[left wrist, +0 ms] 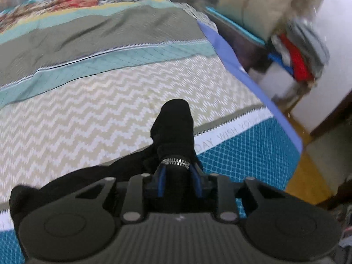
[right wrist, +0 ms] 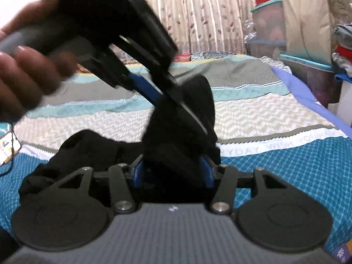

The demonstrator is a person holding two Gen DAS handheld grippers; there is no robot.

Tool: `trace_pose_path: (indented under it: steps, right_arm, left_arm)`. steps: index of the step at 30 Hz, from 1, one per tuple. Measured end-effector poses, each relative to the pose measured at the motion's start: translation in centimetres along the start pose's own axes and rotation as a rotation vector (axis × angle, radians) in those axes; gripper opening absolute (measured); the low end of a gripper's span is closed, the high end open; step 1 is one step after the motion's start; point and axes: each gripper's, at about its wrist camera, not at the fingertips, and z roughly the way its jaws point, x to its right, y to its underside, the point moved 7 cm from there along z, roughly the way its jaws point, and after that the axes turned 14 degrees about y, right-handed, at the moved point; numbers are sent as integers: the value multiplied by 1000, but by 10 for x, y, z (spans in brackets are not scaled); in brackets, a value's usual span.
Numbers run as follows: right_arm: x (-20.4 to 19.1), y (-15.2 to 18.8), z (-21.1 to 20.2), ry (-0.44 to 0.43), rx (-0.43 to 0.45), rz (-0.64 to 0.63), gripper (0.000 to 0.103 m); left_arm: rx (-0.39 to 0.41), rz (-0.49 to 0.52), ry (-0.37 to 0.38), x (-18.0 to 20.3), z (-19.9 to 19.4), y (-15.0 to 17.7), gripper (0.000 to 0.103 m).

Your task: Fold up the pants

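Observation:
The black pants [left wrist: 173, 127] are bunched up and held above the patterned bed cover [left wrist: 88, 110]. My left gripper [left wrist: 179, 176] is shut on a fold of the pants with a silver zipper [left wrist: 175, 161] across it. My right gripper [right wrist: 173, 171] is shut on another bunch of the pants [right wrist: 180, 136]. In the right wrist view the left gripper [right wrist: 154, 88], held by a hand [right wrist: 26, 70], comes in from the upper left and grips the same bunch just above my right gripper. More of the pants [right wrist: 72, 154] lies to the left on the bed.
The bed's blue edge [left wrist: 253, 74] runs down the right, with wooden floor [left wrist: 308, 176] beyond. Stacked clothes [left wrist: 299, 52] and plastic bins [right wrist: 268, 26] stand to the right. A curtain [right wrist: 198, 15] hangs behind the bed. A small object [right wrist: 6, 149] lies at the bed's left edge.

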Motion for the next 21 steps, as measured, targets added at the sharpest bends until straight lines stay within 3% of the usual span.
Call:
trace_pose_path:
  steps: [1, 2, 3, 10, 21]
  right_arm:
    - [-6, -1, 2, -6, -4, -12, 45]
    - [-9, -3, 8, -15, -8, -25, 19]
    - [-15, -6, 8, -20, -7, -38, 14]
    - [-61, -17, -11, -97, 67, -149, 13]
    - [-145, -9, -22, -236, 61, -378, 13]
  left_arm:
    - [16, -19, 2, -6, -7, 2, 23]
    - [34, -40, 5, -13, -15, 4, 23]
    - [51, -63, 9, -20, -23, 8, 23]
    - [159, -179, 16, -71, -80, 27, 22]
    - [277, -338, -15, -152, -145, 84, 21]
